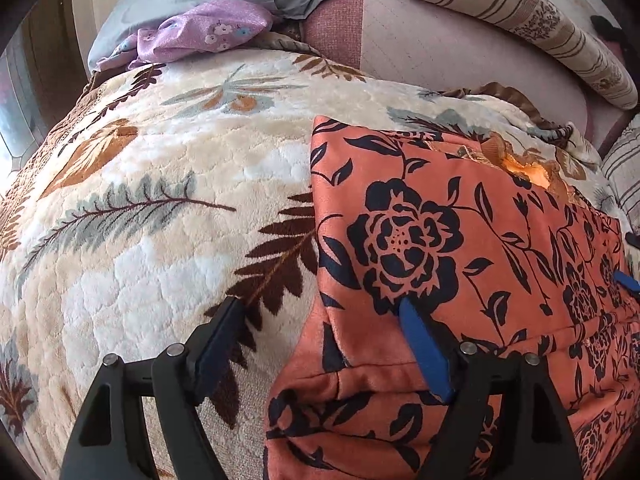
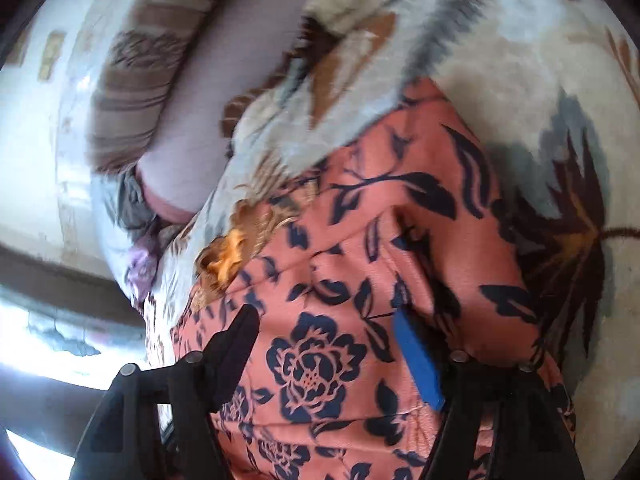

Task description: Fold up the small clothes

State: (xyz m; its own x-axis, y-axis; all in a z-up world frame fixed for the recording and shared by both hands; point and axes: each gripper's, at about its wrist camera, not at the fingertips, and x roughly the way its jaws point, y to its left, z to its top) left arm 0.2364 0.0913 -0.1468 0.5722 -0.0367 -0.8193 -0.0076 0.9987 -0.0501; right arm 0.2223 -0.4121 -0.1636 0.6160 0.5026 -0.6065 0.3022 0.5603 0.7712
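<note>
Left tongs (image 1: 320, 320) spread, right tongs (image 2: 324, 328) spread (blurry), over orange floral garment (image 1: 440, 240), no writing legible

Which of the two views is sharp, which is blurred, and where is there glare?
Left wrist view: sharp, the orange floral garment and leaf-pattern blanket crisp, edges bent by the fisheye. Right wrist view: motion-blurred, worst on the striped pillow, with blown-out white glare at the lower left.

Likely a bedroom: blanket (image 1: 160, 184), pillow (image 1: 520, 20)

The right gripper (image 2: 326, 324), fingers (image 2: 418, 356) spread apart, hovers over the orange floral garment (image 2: 360, 240) on a leaf-patterned blanket (image 2: 520, 60).
</note>
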